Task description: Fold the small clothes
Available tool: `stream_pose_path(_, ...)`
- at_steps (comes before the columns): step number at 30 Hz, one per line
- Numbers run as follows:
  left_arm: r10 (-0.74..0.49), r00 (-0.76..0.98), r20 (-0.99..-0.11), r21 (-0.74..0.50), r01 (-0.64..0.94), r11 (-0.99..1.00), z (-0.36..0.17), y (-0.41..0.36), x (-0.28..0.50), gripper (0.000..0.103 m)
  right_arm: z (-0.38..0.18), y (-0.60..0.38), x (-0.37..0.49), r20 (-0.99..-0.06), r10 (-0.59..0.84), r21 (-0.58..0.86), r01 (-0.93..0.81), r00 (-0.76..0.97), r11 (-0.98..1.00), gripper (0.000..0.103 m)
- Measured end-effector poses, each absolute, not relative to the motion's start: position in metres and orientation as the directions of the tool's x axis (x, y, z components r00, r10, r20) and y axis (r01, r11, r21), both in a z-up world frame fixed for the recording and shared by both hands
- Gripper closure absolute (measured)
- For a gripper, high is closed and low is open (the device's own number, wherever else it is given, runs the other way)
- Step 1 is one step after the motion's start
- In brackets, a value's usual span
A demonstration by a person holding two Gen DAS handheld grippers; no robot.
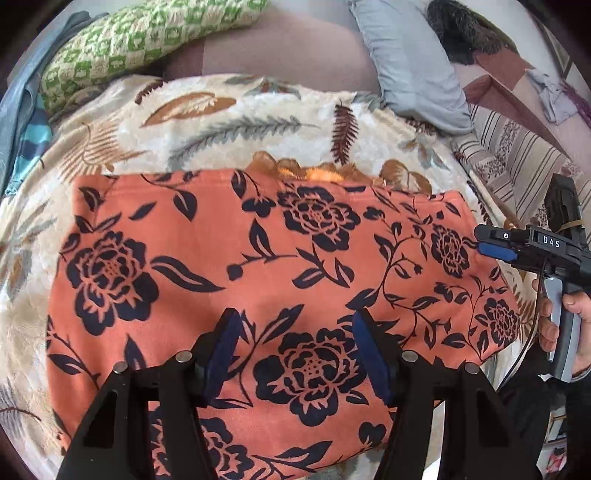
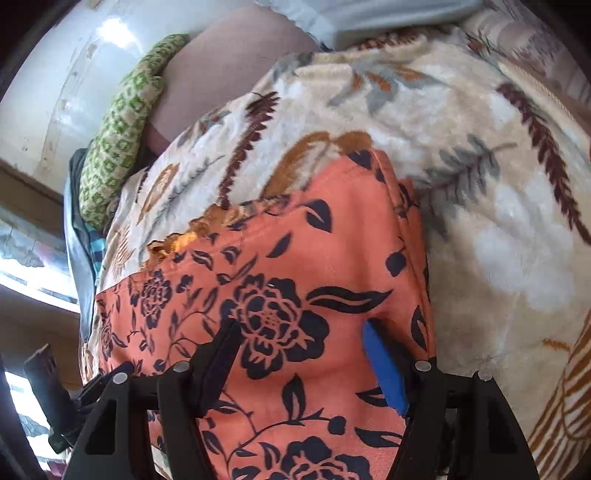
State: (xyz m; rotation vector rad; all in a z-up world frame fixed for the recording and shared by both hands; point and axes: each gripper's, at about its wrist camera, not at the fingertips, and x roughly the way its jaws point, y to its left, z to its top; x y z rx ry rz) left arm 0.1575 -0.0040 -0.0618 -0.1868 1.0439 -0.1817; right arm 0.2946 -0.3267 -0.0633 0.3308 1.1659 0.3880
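The only writing you can read is the white "DAS" label on the body of your right hand-held gripper, seen at the right edge of the left wrist view. Your right hand wraps its grey handle there, and from that side view you cannot tell how far apart its blue-padded fingers stand.

The right wrist view settles it: your right hand-held gripper stands wide, with nothing between the fingers, above the orange floral garment. Your left hand-held gripper is wide too, holding nothing, over the near middle of the orange floral garment.

That garment lies spread flat on the leaf-print blanket, its far edge fairly straight, with a bit of orange-brown trim peeking out beyond it. The blanket covers a bed.

At the far left lies a green patterned pillow, and at the far right a grey pillow with a dark furry item just beyond it.
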Motion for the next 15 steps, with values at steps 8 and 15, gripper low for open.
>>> stream_pose_path(8, -0.082, 0.445, -0.892, -0.095, -0.008, 0.995, -0.088, 0.012, 0.161, 0.031, -0.108, -0.352, 0.337, -0.855, 0.422, 0.461, 0.07, 0.303, 0.884, 0.029)
stream_pose_path(15, -0.114, 0.523, -0.845, -0.175, -0.069, 0.982, -0.067, 0.036, 0.134, 0.027, -0.075, -0.333, 0.337, -0.835, 0.417, 0.427, -0.054, 0.358, 0.902, 0.028)
